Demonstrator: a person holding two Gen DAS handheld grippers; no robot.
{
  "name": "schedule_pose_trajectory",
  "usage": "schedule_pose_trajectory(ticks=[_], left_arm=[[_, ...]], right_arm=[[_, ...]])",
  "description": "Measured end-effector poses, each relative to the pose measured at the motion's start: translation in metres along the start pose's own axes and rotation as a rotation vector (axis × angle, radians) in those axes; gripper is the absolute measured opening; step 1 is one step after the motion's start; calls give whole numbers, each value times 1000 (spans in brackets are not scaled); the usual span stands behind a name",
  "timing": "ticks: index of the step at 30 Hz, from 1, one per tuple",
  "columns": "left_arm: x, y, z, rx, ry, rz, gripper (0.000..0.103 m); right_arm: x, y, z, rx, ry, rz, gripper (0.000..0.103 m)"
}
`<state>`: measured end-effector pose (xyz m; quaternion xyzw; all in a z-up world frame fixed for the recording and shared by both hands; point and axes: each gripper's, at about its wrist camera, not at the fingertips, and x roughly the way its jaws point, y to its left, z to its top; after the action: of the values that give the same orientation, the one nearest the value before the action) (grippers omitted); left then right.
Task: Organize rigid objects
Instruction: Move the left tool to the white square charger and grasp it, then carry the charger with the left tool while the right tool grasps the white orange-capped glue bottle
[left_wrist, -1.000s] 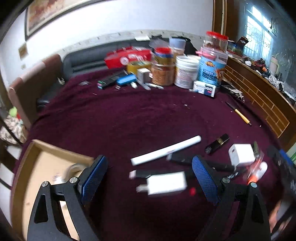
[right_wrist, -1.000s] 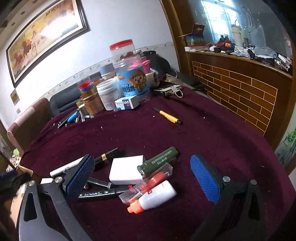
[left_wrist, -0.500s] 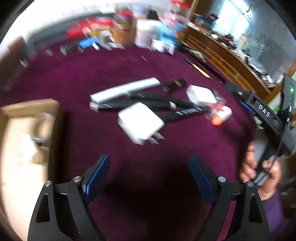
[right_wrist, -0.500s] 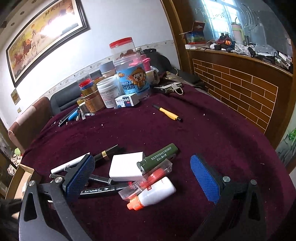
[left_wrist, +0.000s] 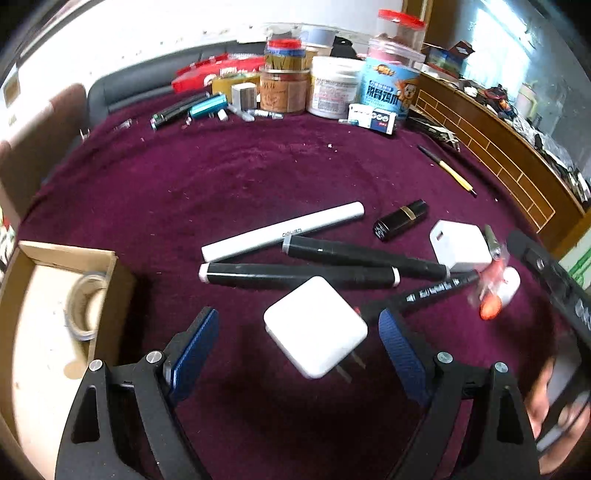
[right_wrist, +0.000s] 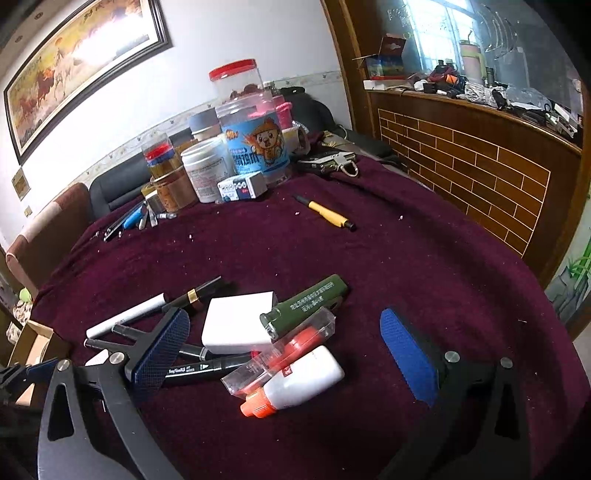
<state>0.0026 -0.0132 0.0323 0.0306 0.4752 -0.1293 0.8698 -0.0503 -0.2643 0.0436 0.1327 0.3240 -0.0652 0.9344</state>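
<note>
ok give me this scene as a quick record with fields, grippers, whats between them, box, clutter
surface: maroon cloth
left hand-held gripper: open, white charger between its pads, not touched
right hand-held gripper: open, holding nothing
in front of right: white bottle with orange cap, green tube, second white charger
pens: white pen, black markers
box: cardboard box, left edge, tape roll inside
far edge: jars and tubs
</note>
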Motion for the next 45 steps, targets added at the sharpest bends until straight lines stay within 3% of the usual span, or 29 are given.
schedule_pose_trajectory(ticks=[2, 3, 4, 13, 16, 17, 18, 23, 29, 35, 38, 42, 45], left_arm=[[13, -1, 0, -11, 37, 4, 70], [16, 5, -3, -57, 55, -56, 58], [15, 8, -3, -76, 50, -67, 57], [2, 19, -18, -54, 74, -12, 60], [11, 12, -14, -49, 47, 51, 63], [12, 10, -15, -41, 42, 63, 63], [13, 7, -16, -25, 33, 84, 56], [-10, 20, -26, -116, 16, -5, 55], [-82, 39, -51, -171, -118, -78, 55], [-131, 53, -67, -151, -238, -70, 55], [-146, 67, -76, -161, -267, -71, 55], [-157, 81, -82, -181, -294, -62, 55], [-164, 92, -89, -197, -308, -45, 55]], right_arm=[[1, 4, -1, -18, 3, 1, 103], [1, 6, -1, -29, 1, -1, 103], [0, 8, -2, -42, -3, -5, 103], [1, 11, -3, -49, 12, 14, 103], [2, 13, -3, -56, 14, 14, 103], [2, 13, -3, -60, 13, 12, 103], [2, 13, -4, -62, 13, 9, 103], [3, 5, -1, -28, 2, -14, 103], [8, -14, 4, 50, 26, 11, 103], [2, -35, 4, 96, 145, 55, 102], [-1, -36, 0, 91, 232, 87, 93], [6, -42, -7, 160, 320, 91, 59], [14, -39, -11, 168, 346, 40, 54]])
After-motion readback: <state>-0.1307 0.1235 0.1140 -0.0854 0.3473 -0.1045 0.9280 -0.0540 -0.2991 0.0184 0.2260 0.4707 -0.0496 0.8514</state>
